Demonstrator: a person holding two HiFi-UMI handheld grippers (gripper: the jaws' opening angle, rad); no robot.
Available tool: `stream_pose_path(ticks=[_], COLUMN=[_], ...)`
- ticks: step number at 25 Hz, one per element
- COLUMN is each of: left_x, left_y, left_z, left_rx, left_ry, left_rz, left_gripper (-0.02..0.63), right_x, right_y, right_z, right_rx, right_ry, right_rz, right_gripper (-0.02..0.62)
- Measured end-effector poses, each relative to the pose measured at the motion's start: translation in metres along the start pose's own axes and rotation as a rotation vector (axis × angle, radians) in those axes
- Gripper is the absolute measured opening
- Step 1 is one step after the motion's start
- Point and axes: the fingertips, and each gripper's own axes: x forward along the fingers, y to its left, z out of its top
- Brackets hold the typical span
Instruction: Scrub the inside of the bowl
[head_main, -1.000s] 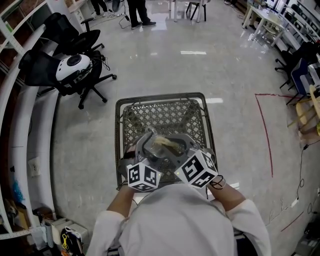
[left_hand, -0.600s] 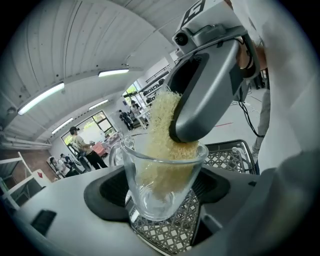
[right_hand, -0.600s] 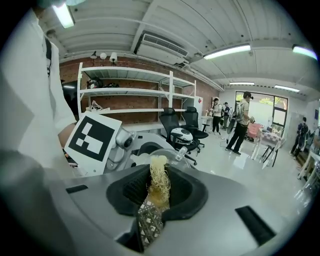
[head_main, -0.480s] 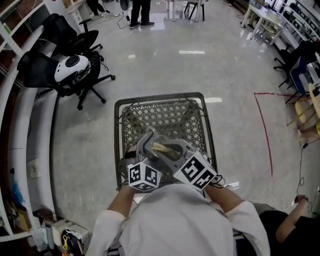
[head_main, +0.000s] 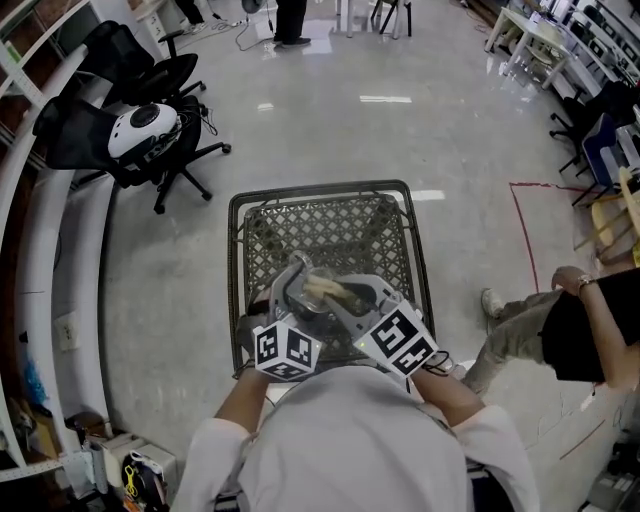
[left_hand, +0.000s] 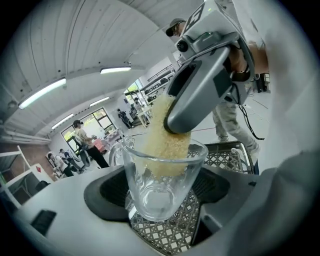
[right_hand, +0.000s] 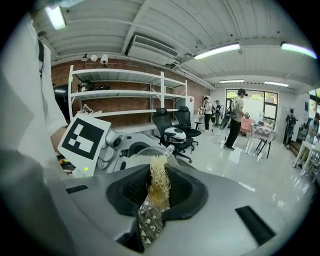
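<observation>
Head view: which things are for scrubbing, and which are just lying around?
For the job: glass cup, yellow scrubber, left gripper, right gripper.
Just around: wire cart, office chair, white helmet.

support: wire-mesh cart (head_main: 320, 188) at 6 o'clock, on glossy grey floor (head_main: 330, 110) | on floor: office chair (head_main: 80, 135) 10 o'clock | red tape line (head_main: 526, 258) 3 o'clock

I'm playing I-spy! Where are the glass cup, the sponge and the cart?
glass cup (left_hand: 157, 197), left gripper view, clear lower wall.
sponge (left_hand: 157, 122), left gripper view, part above the rim.
cart (head_main: 330, 228), head view, bare mesh floor.
</observation>
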Motion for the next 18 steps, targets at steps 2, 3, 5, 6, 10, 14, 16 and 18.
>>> stream_pose_path(ticks=[2,3,5,6,10,14,16,18], left_x=[0.003,0.004,0.008,0.010,0.015,0.022,0.027,0.031], left_y=[0.001,0.001,0.003,0.003,0.005,0.011,0.012,0.011], left_z=[0.000,0.000,0.002,0.003,0.004,0.006,0.007,0.009], left_rx=[-0.018,-0.025,-0.042,-0.051,-0.078,-0.117,-0.152,-0.183], left_ry=[-0.004,-0.007,-0.015,-0.020,-0.039,-0.072,-0.102,-0.130], left_rz=[-0.004,-0.005,-0.007,-0.008,-0.009,-0.011,-0.014,-0.020], left_gripper=[0.377,0.377,0.377,0.377,0.377,0.377,0.377,0.377], right_x=[-0.001,-0.002,-0.003,-0.003,-0.009,-0.014,-0.017,-0.021], right_y=[0.005,0.007,0.006,0.004,-0.009,-0.025,-0.034,-0.041], right_z=[0.000,0.001,0.003,0.004,0.006,0.007,0.006,0.003], right_rx=[0.042,0.065,0.123,0.155,0.241,0.303,0.339,0.377], right_ry=[-0.027,-0.046,-0.096,-0.124,-0.205,-0.260,-0.290,-0.314], right_rz=[0.021,0.029,0.042,0.043,0.016,-0.022,-0.043,-0.060], right_gripper=[0.084,0.084,0.084,0.084,0.084,0.086,0.084,0.086])
